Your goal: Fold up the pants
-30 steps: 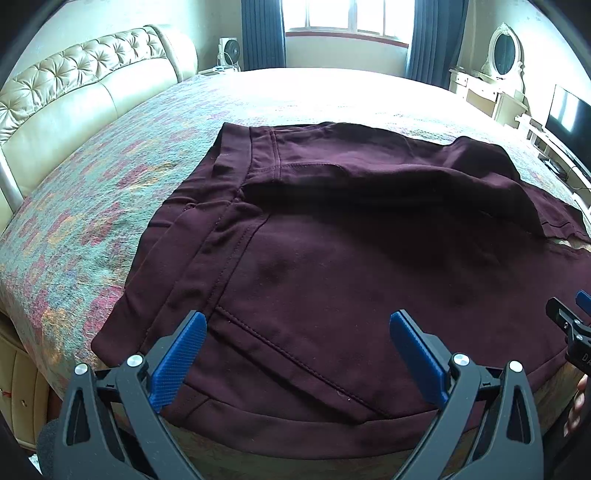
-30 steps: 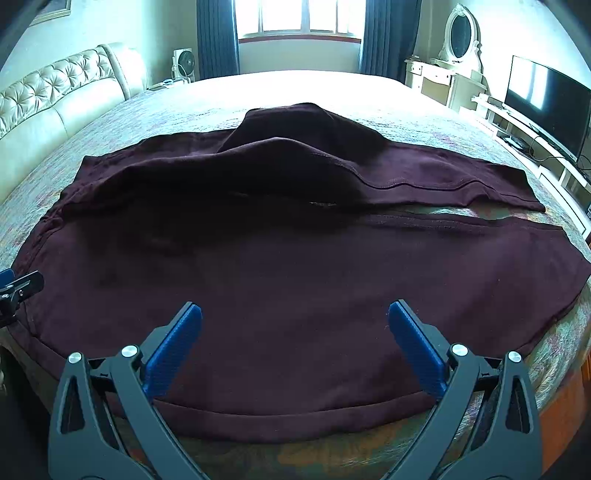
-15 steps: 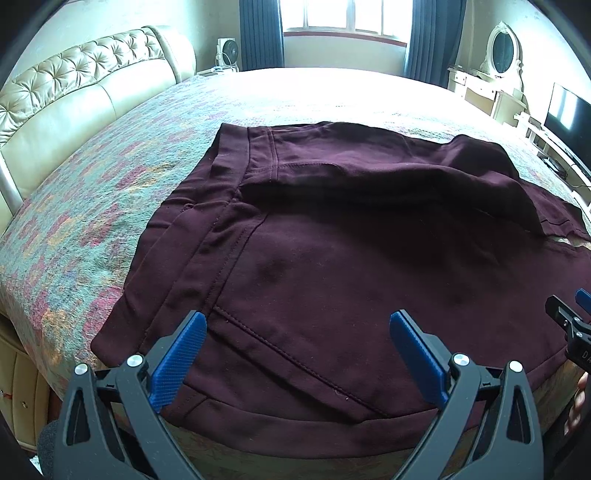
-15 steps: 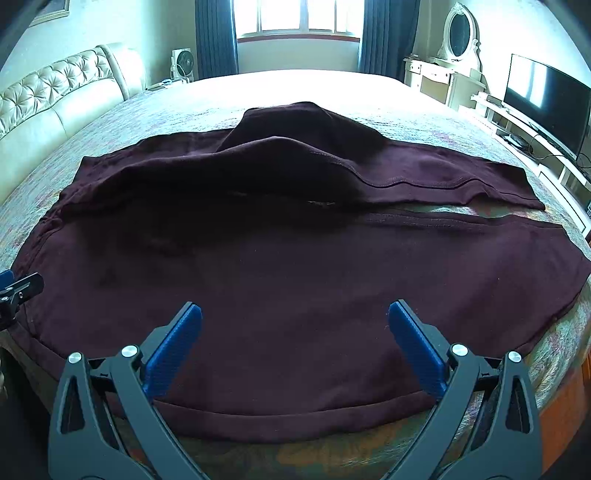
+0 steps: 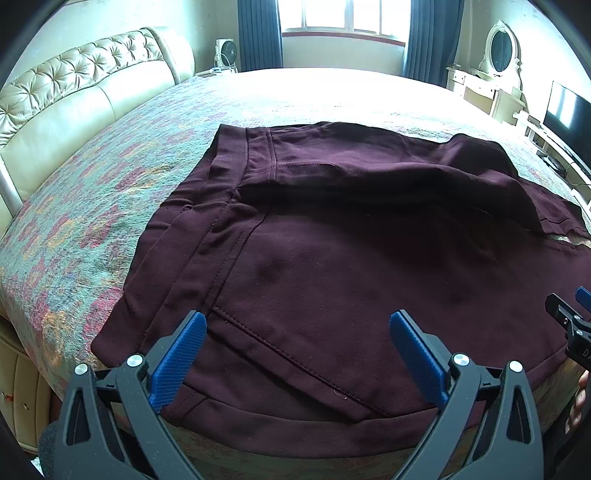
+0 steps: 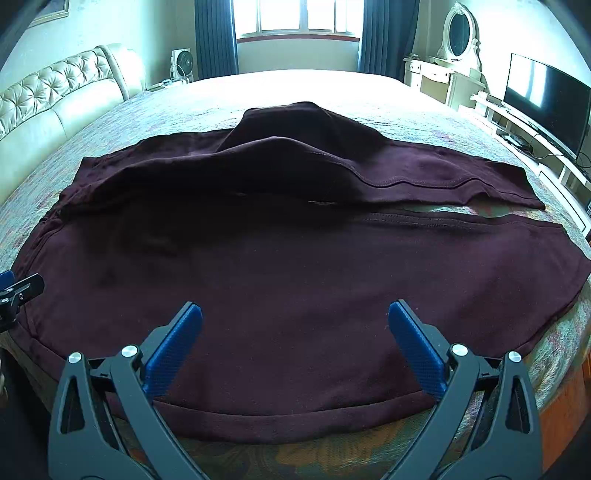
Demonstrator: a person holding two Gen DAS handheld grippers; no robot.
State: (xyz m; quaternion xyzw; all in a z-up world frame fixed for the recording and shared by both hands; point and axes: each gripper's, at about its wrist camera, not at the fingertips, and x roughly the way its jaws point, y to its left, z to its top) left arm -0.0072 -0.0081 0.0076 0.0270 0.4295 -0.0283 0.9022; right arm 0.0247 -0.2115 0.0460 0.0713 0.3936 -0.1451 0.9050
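Observation:
Dark maroon pants point(image 5: 332, 266) lie spread across the near part of the bed, waistband to the left, legs running right; one leg is bunched up in a hump over the other point(image 6: 295, 147). My left gripper point(image 5: 297, 325) is open and empty, hovering over the waist and pocket area at the near edge. My right gripper point(image 6: 295, 317) is open and empty over the near leg point(image 6: 314, 280). The right gripper's tip shows at the right edge of the left wrist view point(image 5: 570, 321); the left gripper's tip shows at the left edge of the right wrist view point(image 6: 18, 291).
The bed has a patterned floral cover point(image 5: 74, 206) and a cream tufted headboard point(image 5: 74, 92) on the left. A dressing table with an oval mirror point(image 6: 458, 33) and a TV point(image 6: 543, 99) stand on the right. A fan point(image 6: 181, 62) stands by the curtained window.

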